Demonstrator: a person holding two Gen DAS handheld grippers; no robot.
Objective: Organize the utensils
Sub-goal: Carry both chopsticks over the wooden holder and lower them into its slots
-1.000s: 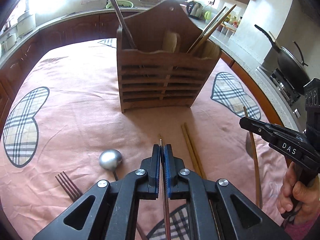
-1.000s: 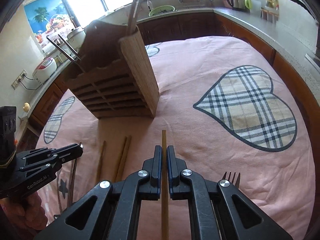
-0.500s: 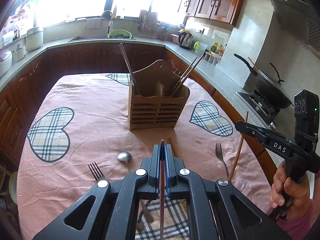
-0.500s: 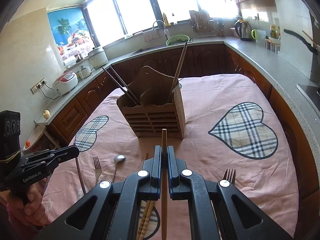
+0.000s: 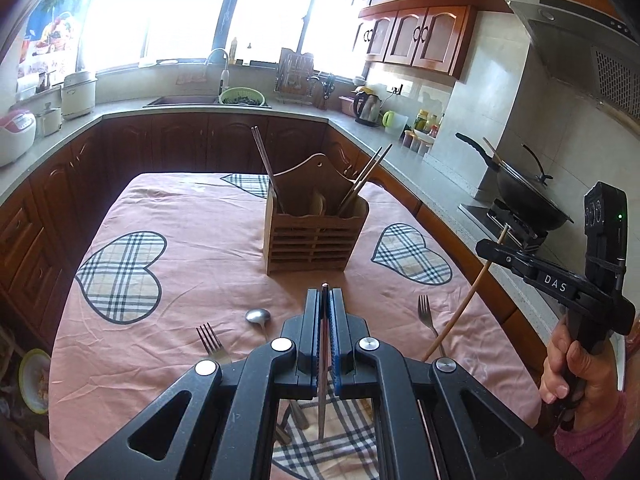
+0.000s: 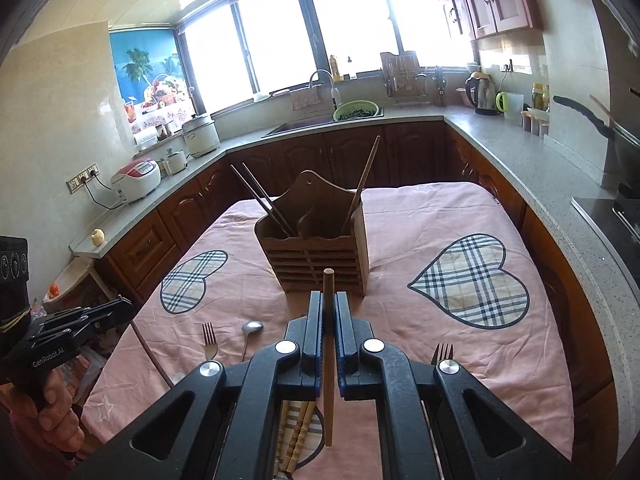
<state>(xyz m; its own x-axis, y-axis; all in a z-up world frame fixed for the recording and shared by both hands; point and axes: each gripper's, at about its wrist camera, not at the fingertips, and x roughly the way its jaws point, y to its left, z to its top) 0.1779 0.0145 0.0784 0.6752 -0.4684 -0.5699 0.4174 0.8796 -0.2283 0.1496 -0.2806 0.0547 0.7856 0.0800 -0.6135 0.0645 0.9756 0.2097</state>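
At the bottom centre of the frame the left gripper [image 5: 325, 300] is clamped on a thin dark metal chopstick [image 5: 323, 364], its tip poking just past the jaws. Above it, mid-frame, a slatted wooden utensil holder [image 5: 314, 240] stands on the pink tablecloth [image 5: 200, 280], with a spoon [image 5: 258, 317] and two forks [image 5: 210, 340] [image 5: 426, 314] lying nearer. At the right edge, a hand [image 5: 576, 364] holds the right gripper [image 5: 490, 249], pinching a wooden chopstick [image 5: 466, 300].
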